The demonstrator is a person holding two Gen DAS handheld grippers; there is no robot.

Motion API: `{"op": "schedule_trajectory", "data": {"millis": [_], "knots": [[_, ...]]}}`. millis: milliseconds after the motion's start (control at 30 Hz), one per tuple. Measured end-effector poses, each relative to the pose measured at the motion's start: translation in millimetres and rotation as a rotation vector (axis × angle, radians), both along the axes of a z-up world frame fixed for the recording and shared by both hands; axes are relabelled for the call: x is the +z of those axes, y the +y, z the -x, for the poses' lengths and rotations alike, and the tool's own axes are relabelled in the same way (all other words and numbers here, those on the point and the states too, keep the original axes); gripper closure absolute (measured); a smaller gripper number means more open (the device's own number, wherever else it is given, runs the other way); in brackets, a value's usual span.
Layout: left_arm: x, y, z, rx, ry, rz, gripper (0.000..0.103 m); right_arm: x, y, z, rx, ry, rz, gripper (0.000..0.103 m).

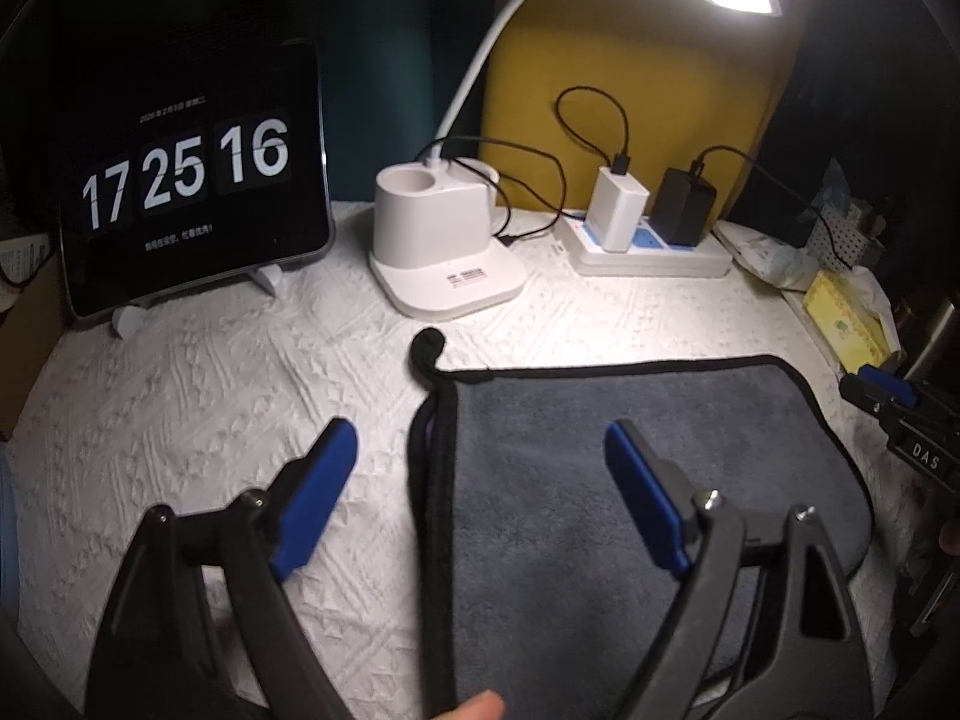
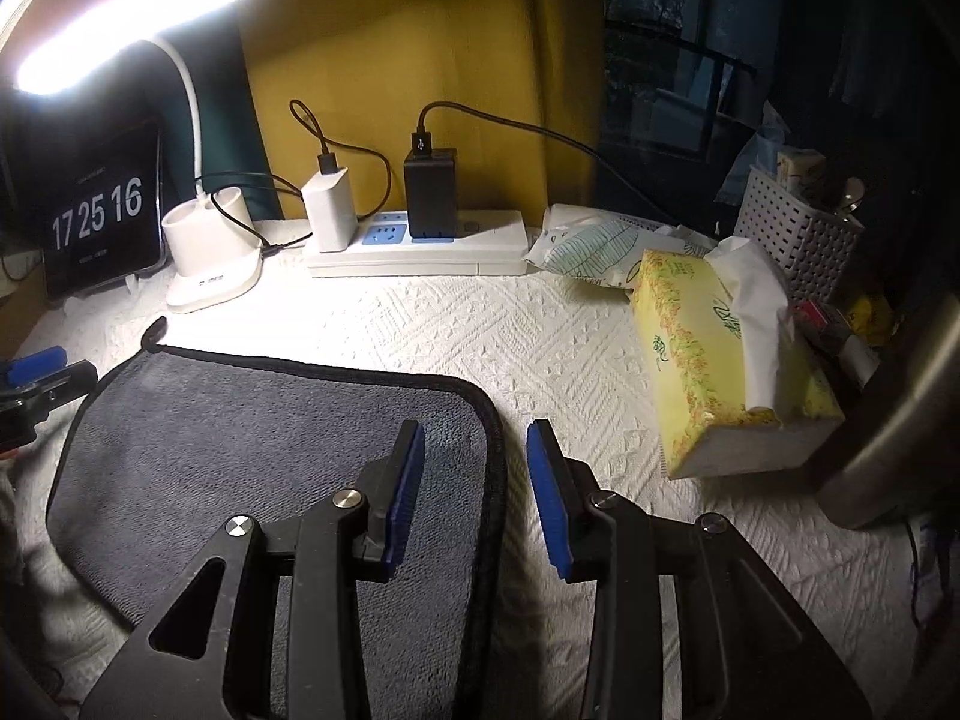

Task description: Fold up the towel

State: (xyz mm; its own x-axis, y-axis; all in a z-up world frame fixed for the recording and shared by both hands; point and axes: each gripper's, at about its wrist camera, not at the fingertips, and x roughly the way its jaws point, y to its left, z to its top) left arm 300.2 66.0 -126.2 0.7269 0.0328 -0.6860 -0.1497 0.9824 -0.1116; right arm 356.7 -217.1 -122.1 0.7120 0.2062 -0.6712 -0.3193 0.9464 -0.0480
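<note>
Towel (image 1: 630,480), plush grey w/ black piping; L tongs (image 1: 474,462) wide, R tongs (image 2: 477,462) narrower, both empty.

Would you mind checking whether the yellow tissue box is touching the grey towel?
Apart. The right wrist view shows a wide strip of white tablecloth between the tissue box and the towel.

Towel (image 1: 630,480) near edge cut off by frame bottom, both views. Tablet (image 1: 192,180) small text too blurry to read. Basket (image 2: 798,228) contents dark, indistinct. Right gripper (image 1: 852,387) partly out of frame.
</note>
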Motion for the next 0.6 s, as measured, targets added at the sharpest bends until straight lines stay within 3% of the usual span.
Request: {"op": "schedule_trajectory", "data": {"millis": [600], "knots": [[29,-9,50,-0.021,-0.069,0.001,0.017,29,-2,48,0.011,-0.057,-0.016,0.065]]}}
